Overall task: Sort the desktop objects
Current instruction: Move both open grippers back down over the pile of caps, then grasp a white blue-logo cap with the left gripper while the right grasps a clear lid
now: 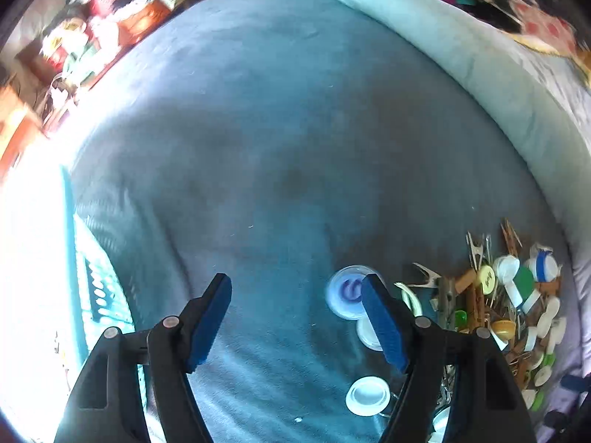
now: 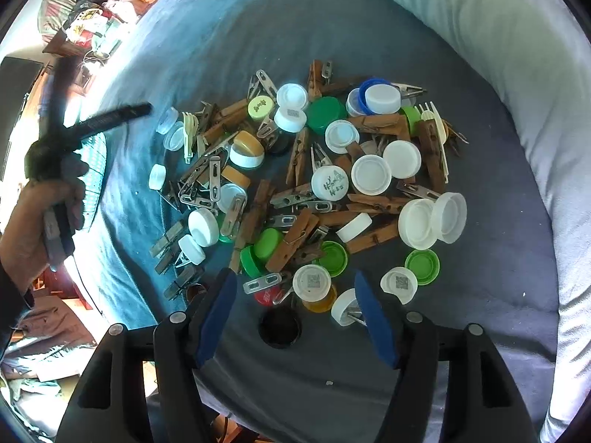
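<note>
The mixed heap of plastic bottle caps, wooden clothespins and metal clips [image 2: 306, 170] lies on the blue fleece blanket [image 2: 236, 29]. Right gripper [image 2: 295, 317] hangs over the heap's near edge, fingers apart and empty, flanking a black round cap [image 2: 279, 326]. Left gripper [image 1: 297, 313] is likewise spread, beside the heap. Judged light, rigid, smooth-sided; grip caps across the rim, since the soft blanket yields underneath.

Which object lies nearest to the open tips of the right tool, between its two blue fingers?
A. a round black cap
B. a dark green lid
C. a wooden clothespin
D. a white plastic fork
A: in the right wrist view the round black cap lies on the blue cloth just ahead of the right tool, while the mixed pile lies farther out.
</note>
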{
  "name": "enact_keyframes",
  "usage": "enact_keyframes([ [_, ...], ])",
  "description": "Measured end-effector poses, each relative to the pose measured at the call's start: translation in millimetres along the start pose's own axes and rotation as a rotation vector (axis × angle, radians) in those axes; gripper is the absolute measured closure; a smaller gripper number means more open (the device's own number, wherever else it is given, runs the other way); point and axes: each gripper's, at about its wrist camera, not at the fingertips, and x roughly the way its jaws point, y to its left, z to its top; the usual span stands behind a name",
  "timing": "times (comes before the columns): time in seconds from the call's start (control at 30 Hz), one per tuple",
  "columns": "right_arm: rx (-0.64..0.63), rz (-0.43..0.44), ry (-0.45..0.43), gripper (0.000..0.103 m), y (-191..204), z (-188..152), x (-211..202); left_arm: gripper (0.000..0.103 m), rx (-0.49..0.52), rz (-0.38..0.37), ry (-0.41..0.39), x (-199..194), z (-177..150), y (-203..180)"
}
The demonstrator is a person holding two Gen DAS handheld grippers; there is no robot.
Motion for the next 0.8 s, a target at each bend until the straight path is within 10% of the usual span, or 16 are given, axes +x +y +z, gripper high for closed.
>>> enact_keyframes([
  [0.43, -0.017, 0.018, 0.045, 0.037, 8.5, -6.2, 19.8, 0.029, 0.074, -0.081, 0.055, 24.9, -9.5, -31.8],
  [0.57, -0.022, 0.020, 0.051, 0.039, 7.7, -8.3, 20.8, 0.065, 0.051, -0.084, 0.058, 32.4, -6.5, -30.0],
  [0.8, 0.062, -0.023, -0.085, 0.047, -24.6, -10.6, -5.4, 0.065, 0.087, -0.107, -0.001, -4.2, 1.0, -38.4],
])
